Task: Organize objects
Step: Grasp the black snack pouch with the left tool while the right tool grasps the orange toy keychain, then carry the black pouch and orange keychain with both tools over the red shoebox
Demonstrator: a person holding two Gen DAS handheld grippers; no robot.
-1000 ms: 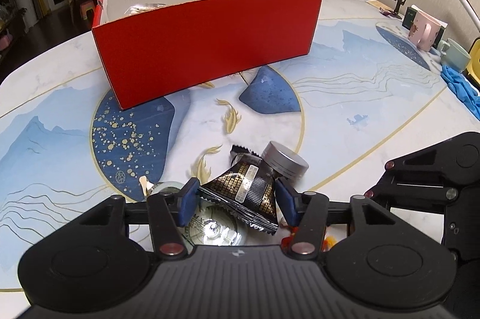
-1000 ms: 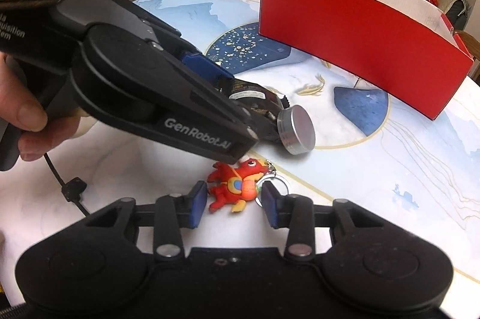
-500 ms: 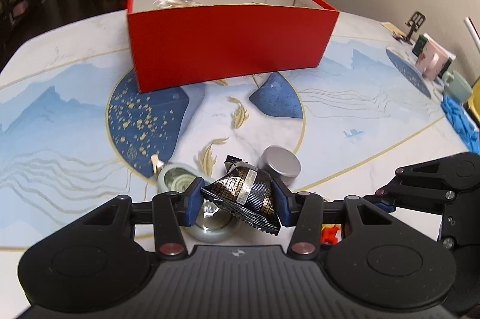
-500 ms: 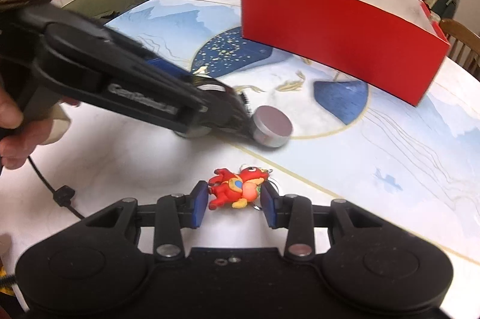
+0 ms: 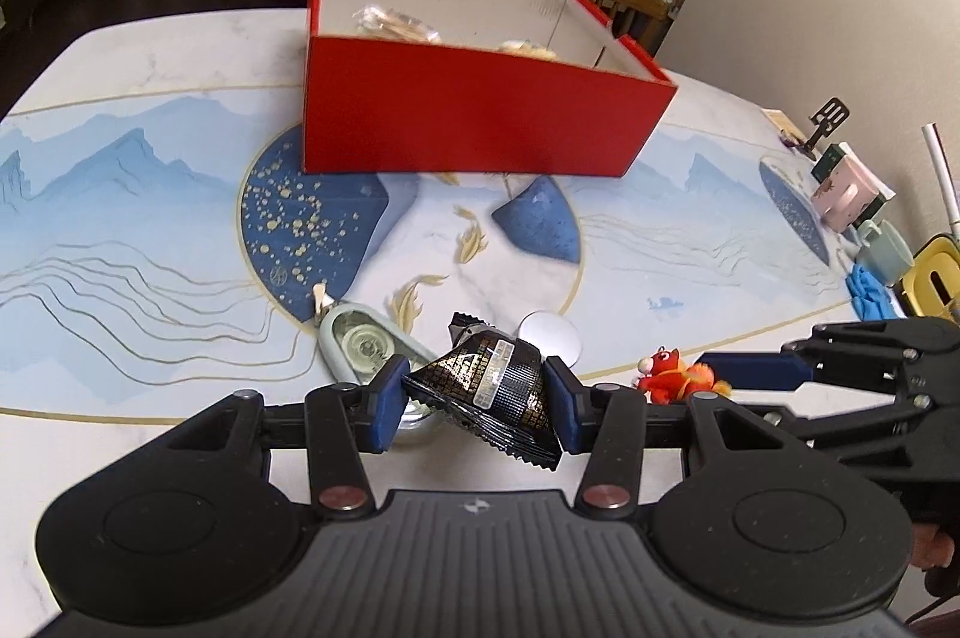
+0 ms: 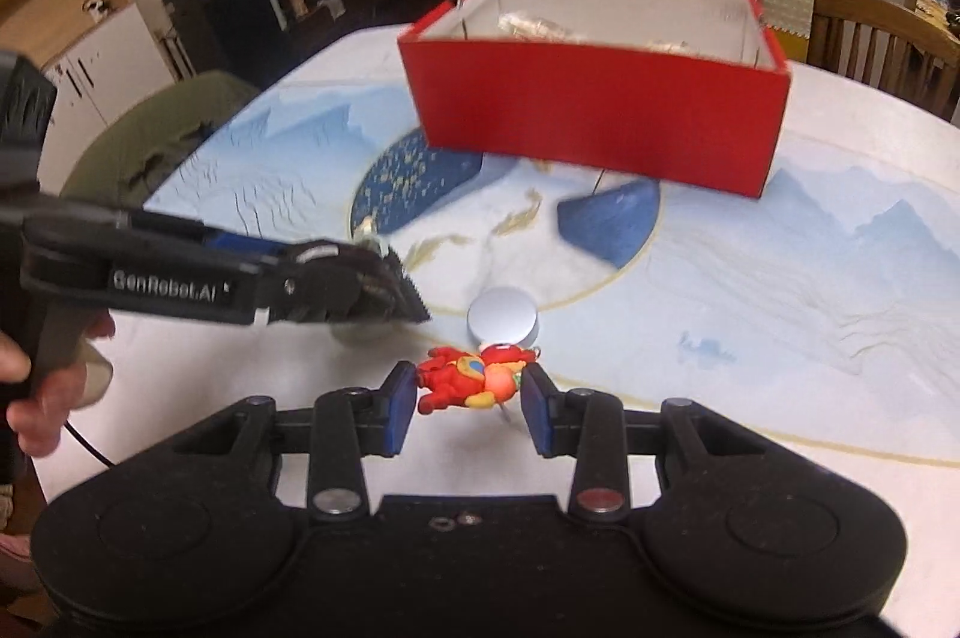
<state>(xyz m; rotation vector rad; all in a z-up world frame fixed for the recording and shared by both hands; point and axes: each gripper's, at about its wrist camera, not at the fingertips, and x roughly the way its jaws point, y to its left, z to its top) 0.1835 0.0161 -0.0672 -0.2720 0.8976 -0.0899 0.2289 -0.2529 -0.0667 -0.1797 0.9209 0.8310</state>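
The left gripper point(image 5: 475, 401) is clamping a black foil sachet point(image 5: 489, 389) patterned in gold, with a pale label strip whose print is too small to read. Both blue pads are pressing the sachet's sides, and it is hanging clear of the table point(image 5: 150, 56).

The right gripper point(image 6: 469, 401) is pinching a small red and orange cartoon-creature keychain point(image 6: 465, 379) between its blue pads; a metal ring is showing at the toy's right end.

In the right wrist view, the left gripper's black side is carrying white lettering that reads "GenRobot.AI", and a hand point(image 6: 27, 392) is gripping its handle at the left edge.

On the table, which is printed with blue mountains, gold fish and a dark blue circle, a round silver tin point(image 5: 550, 339) is lying just beyond both grippers. A pale green oval case point(image 5: 360, 347) with a clear window is sitting beside it, partly behind the left gripper's pad.

Farther back, an open red cardboard box point(image 5: 474, 122) with a white interior is standing on the table, holding clear-wrapped packets. A pink mug point(image 5: 845, 194) and a pale green mug point(image 5: 885, 248) are sitting at the table's far right edge.
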